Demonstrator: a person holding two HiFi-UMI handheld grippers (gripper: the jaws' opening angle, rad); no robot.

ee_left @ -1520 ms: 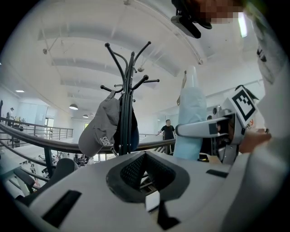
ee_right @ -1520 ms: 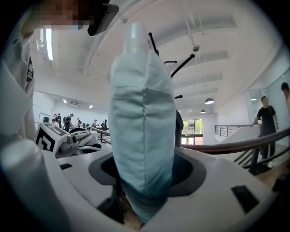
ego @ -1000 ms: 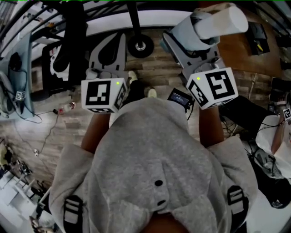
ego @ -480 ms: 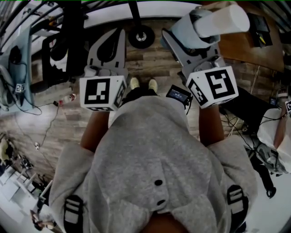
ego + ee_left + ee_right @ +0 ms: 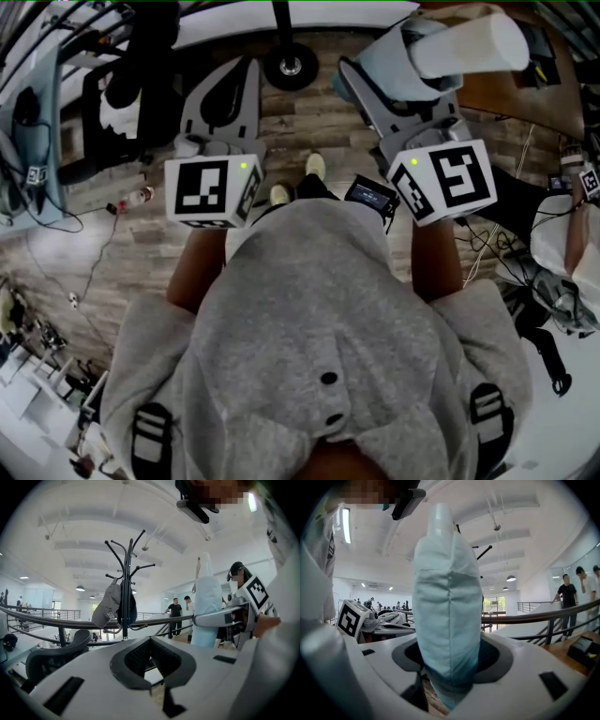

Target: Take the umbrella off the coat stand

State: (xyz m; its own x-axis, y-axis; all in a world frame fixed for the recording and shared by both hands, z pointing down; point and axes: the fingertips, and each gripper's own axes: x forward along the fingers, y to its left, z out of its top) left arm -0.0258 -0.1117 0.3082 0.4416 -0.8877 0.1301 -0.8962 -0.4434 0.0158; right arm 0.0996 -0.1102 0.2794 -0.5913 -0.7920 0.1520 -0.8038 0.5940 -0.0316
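Hanging on coat stand point(image 5: 125, 588), cap point(image 5: 107, 611) shows illegible lettering.

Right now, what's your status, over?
Right hand-held gripper shut on umbrella. Left hand-held gripper shut, empty. Umbrella off coat stand; nothing blocking.

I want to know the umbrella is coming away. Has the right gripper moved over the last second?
Yes. The right gripper, shut on the umbrella, has backed away from the round black base on the floor ahead.
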